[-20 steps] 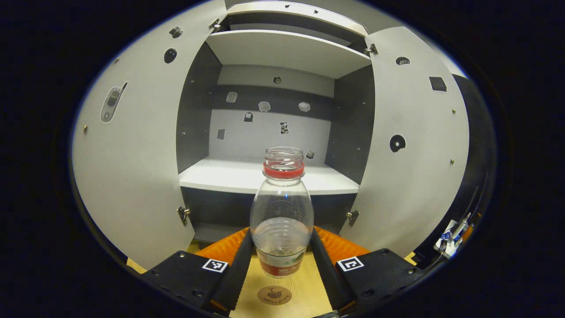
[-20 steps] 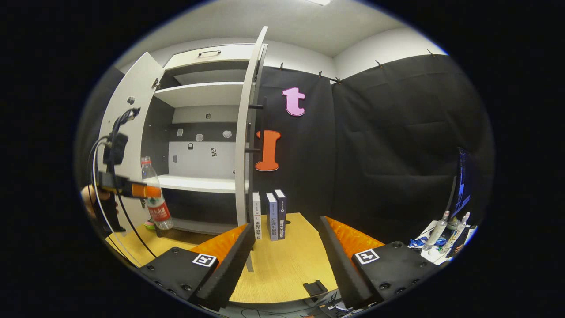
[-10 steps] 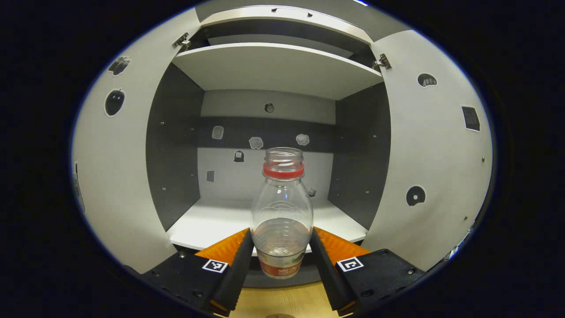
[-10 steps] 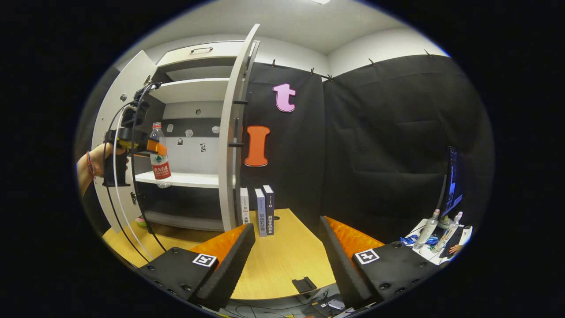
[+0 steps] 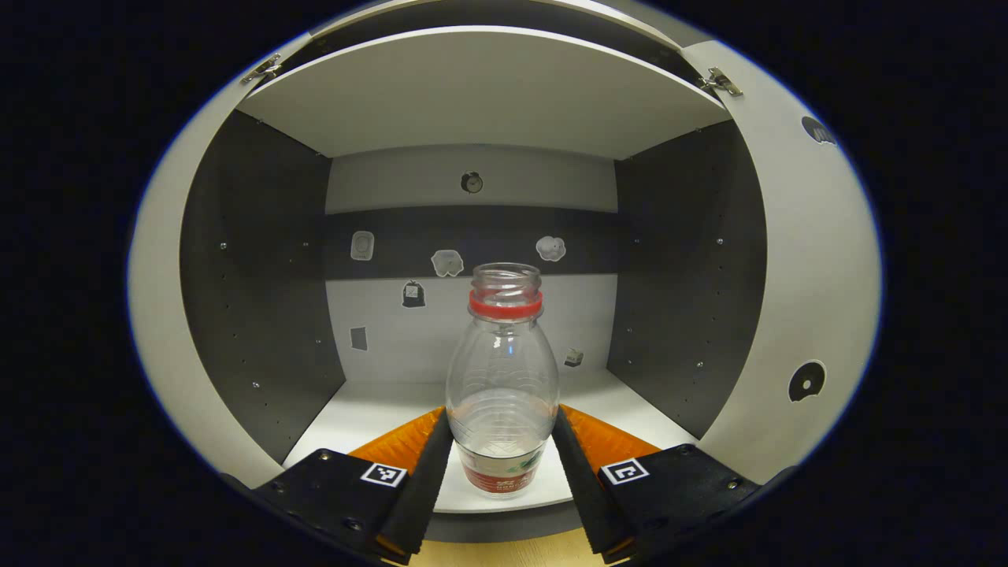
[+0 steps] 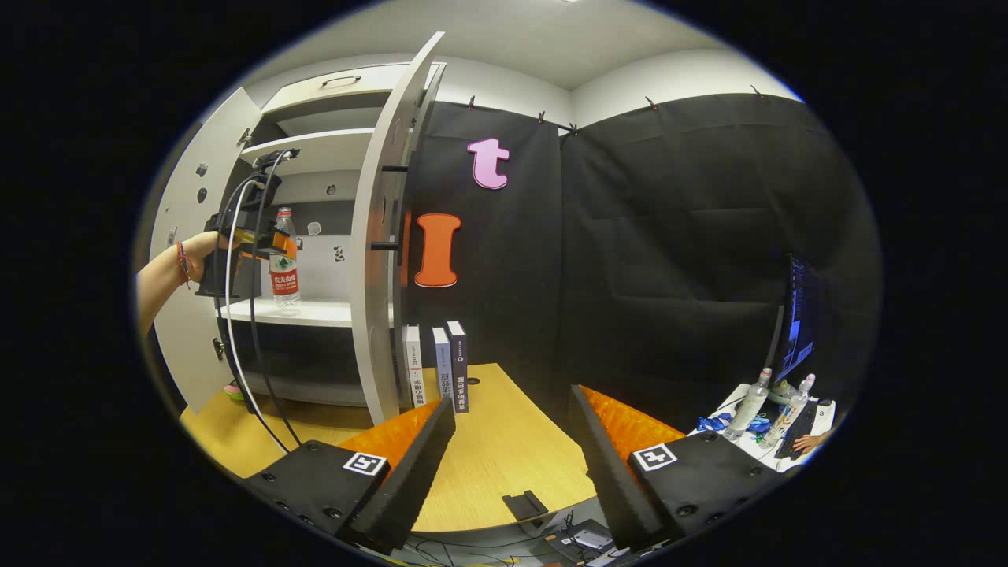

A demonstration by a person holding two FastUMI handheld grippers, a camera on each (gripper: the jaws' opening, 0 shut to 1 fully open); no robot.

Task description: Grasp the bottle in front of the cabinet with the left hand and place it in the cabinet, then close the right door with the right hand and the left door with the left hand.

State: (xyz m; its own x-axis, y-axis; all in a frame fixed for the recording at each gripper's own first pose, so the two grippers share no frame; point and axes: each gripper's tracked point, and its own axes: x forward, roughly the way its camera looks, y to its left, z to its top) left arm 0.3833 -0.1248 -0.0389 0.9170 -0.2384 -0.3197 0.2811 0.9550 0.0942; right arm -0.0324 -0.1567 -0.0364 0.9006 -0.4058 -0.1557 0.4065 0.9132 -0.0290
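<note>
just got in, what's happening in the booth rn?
A person is putting a bottle into the cabinet. The left gripper is shut on the bottle, both fingers pressing its lower body, and holds it upright over the white shelf. Not released yet. Both doors are open; the right door shows edge-on in the right gripper view. The right gripper is open and empty over the wooden table.

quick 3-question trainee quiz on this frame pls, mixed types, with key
1. True or false: the left gripper is shut on the bottle.
2. The right gripper is: A) open, holding nothing; B) shut on a door handle; C) shut on a book.
3. Fill in: the bottle's base is at the cabinet's ____, both doors open.

Key: 1 true; 2 A; 3 shelf.
</note>
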